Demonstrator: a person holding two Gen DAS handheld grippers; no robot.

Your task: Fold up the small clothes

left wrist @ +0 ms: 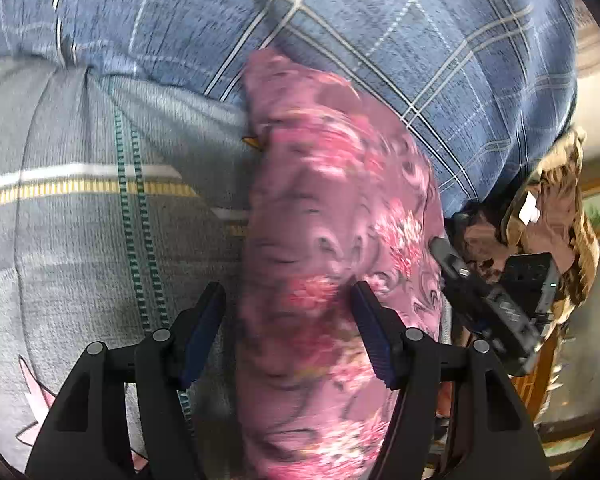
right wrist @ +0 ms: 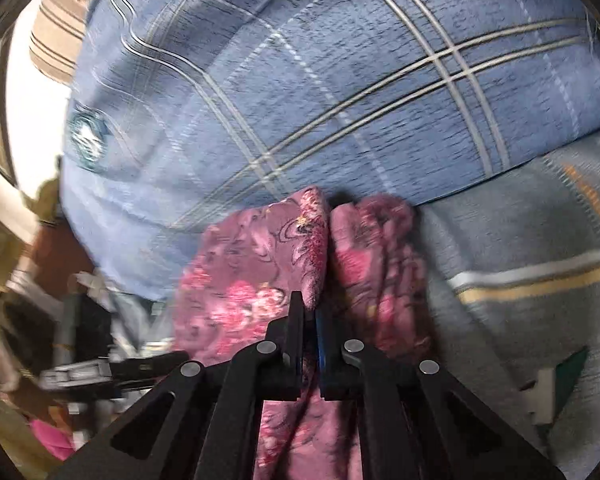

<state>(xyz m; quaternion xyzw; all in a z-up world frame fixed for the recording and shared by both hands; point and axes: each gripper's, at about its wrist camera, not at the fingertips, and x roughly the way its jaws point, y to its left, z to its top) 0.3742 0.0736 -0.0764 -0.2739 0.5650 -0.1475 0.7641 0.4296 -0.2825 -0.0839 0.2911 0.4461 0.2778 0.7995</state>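
Observation:
A pink floral garment lies folded into a long strip on the grey striped bedsheet. Its far end touches a blue plaid pillow. My left gripper is open and straddles the strip near its close end. The left pad stands clear of the cloth and the right pad is over it. In the right wrist view my right gripper is shut on a raised fold of the garment, with pink cloth showing between the blue pads. In the left wrist view, one of its fingers shows at the garment's right edge.
The blue plaid pillow fills the back of both views. The sheet carries yellow and white stripes. A brown patterned cloth hangs past the bed's right edge. Dark blurred gear sits low on the left in the right wrist view.

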